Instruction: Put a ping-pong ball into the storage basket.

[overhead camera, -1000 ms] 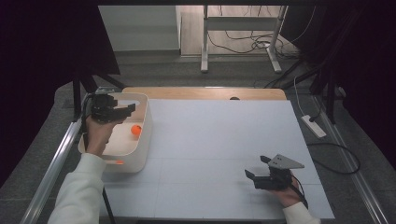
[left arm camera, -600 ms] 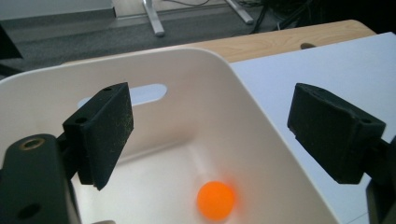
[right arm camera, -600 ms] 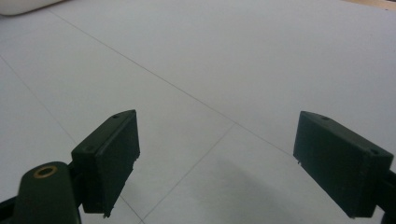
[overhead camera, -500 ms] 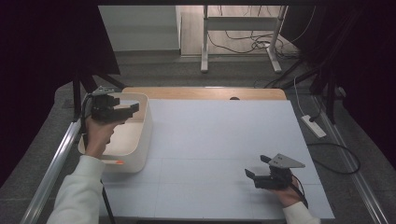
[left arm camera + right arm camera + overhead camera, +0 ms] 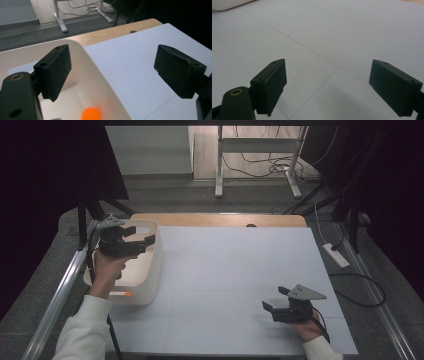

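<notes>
Orange, smooth and round: ball [image 5: 91, 114] lying loose on the floor of the white plastic tub [image 5: 156, 270], glossy, thick-walled, with rounded corners, standing at the left edge of the matte white table sheet [image 5: 235, 270]. Left gripper [image 5: 142, 236] held above the tub, jaws just opened and now spread wide, nothing between the grainy black pads [image 5: 58, 70]; ball below and apart from them. Step in hand, by judgement: release into the tub finished, with withdrawal of the left gripper toward the sheet next. Next move calls for lifting clear of the tub wall without a knock, since a light ball rolls at any jolt. Right gripper [image 5: 274, 299] resting low over the bare sheet near the front right, jaws likewise spread and empty. Pale wooden tabletop edge [image 5: 220, 219] visible beyond the sheet.
</notes>
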Motion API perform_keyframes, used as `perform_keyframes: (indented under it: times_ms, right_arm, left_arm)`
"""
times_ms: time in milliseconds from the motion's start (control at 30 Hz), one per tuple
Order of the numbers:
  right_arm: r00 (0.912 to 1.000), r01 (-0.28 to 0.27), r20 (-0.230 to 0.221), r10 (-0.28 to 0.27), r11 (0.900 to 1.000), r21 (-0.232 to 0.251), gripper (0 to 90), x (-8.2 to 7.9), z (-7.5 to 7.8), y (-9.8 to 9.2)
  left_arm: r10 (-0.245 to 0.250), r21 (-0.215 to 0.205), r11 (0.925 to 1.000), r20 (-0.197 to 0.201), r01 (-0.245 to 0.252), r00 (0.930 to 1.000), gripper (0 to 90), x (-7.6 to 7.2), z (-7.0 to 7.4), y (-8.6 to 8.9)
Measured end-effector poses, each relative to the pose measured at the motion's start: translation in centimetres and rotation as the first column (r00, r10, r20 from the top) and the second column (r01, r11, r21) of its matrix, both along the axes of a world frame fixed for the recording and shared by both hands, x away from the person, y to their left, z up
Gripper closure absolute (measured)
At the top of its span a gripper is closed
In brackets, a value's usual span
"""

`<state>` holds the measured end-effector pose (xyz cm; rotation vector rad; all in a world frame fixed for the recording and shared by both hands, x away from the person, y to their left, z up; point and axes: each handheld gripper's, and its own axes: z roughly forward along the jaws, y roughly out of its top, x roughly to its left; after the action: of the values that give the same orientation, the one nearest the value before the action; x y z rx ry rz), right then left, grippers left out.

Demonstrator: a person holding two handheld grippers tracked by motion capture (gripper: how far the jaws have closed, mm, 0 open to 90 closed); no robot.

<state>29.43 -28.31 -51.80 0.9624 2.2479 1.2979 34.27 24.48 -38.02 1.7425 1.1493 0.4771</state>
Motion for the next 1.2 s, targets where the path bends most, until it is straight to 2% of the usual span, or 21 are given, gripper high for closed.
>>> perform_keyframes:
  times_ms: [267, 400, 600, 767, 933, 1000, 1033, 1133, 1200]
  right_arm:
    - [1.0, -0.002, 0.006, 0.002, 1.0, -0.006, 14.3, -0.2, 0.1, 0.1]
    - [1.0, 0.0, 0.006, 0.0, 1.0, -0.016, 14.3, -0.2, 0.0, 0.1]
    - [1.0, 0.0, 0.005, 0.0, 1.0, -0.014, 14.3, -0.2, 0.0, 0.1]
    - [1.0, 0.001, 0.007, -0.001, 1.0, -0.02, 14.3, -0.2, 0.0, 0.1]
    - [1.0, 0.001, 0.007, -0.001, 1.0, -0.019, 14.3, -0.2, 0.0, 0.1]
    - [1.0, 0.002, 0.006, -0.002, 1.0, -0.02, 14.3, -0.2, 0.0, 0.1]
    - [1.0, 0.002, 0.007, -0.002, 1.0, -0.021, 14.3, -0.2, 0.0, 0.1]
    - [0.9999, 0.006, 0.009, -0.005, 1.0, -0.023, 14.3, -0.4, 0.1, 0.0]
    - [0.9999, 0.011, 0.008, -0.011, 1.0, -0.025, 14.3, -0.4, 0.1, 0.0]
  left_arm:
    - [-0.061, -0.016, 0.9979, 0.033, 0.062, 0.9976, 15.5, -1.7, 0.0, -1.7]
    - [-0.107, -0.032, 0.9936, 0.054, 0.109, 0.9928, 15.9, -2.8, 0.0, -2.6]
    - [-0.16, -0.027, 0.9865, 0.073, 0.162, 0.9845, 16.1, -4.1, -0.4, -4.3]
    - [-0.219, -0.018, 0.9751, 0.083, 0.221, 0.9722, 16.1, -5.0, -1.0, -6.3]
    - [-0.285, -0.021, 0.9576, 0.068, 0.287, 0.9559, 16.0, -5.6, -1.7, -7.8]
    - [-0.292, -0.025, 0.9554, 0.067, 0.294, 0.9541, 16.3, -5.7, -1.8, -8.1]
    - [-0.311, -0.029, 0.9493, 0.063, 0.313, 0.9483, 16.4, -5.9, -2.2, -8.5]
    - [-0.336, -0.035, 0.9405, 0.059, 0.338, 0.9401, 16.9, -6.3, -2.6, -9.2]
    - [-0.362, -0.03, 0.9308, 0.06, 0.364, 0.9302, 16.9, -6.7, -2.8, -9.9]
